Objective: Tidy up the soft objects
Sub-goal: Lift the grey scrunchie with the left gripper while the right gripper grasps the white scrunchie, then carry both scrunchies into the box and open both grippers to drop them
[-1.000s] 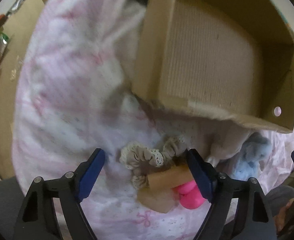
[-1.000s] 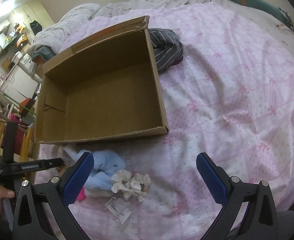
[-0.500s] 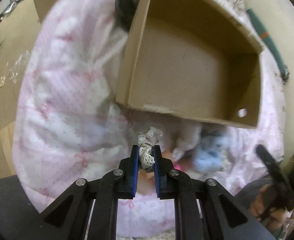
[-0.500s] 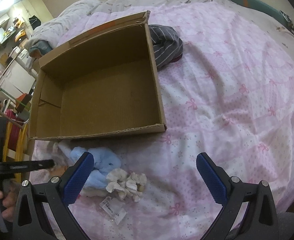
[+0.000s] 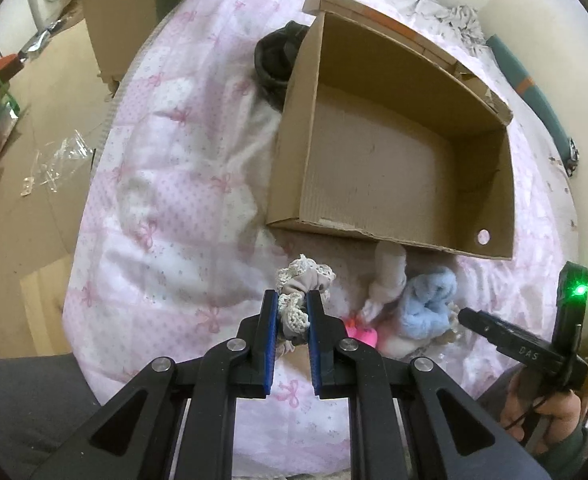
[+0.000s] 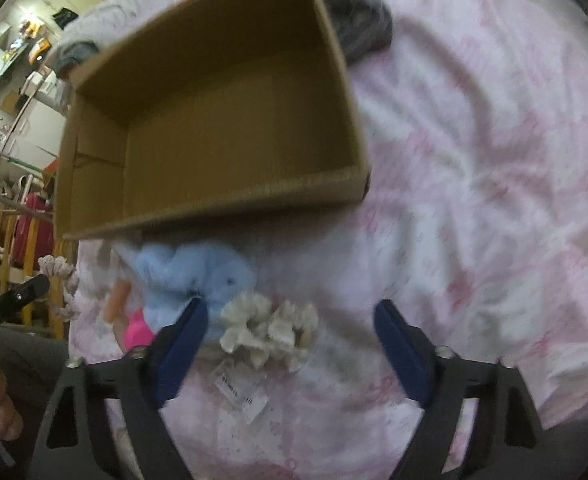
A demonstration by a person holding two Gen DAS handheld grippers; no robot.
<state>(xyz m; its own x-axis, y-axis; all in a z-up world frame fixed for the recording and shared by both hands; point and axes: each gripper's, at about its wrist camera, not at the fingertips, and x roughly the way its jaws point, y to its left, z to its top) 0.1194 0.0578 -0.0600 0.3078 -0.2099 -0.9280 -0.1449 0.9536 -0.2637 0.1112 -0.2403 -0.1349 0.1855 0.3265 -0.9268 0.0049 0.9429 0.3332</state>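
Left wrist view: the left gripper (image 5: 291,307) pinches a lacy scrunchie (image 5: 303,280), lifted over the pink blanket (image 5: 166,208) near the cardboard box (image 5: 294,120)

Right wrist view: the right gripper (image 6: 290,320) is closing its jaws around a cream scrunchie (image 6: 268,330), not touching it, beside a blue fluffy toy (image 6: 192,270)

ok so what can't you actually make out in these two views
- Pink item, left wrist view: mostly hidden behind the left gripper and the lace scrunchie it clamps; cannot identify it.
- Tag under the cream scrunchie, right wrist view: print blurred and too small to read.
- Dark garment, left wrist view: partly hidden by the cardboard box wall.
- Right gripper, closing: contact with the cream scrunchie is unclear in the blur.
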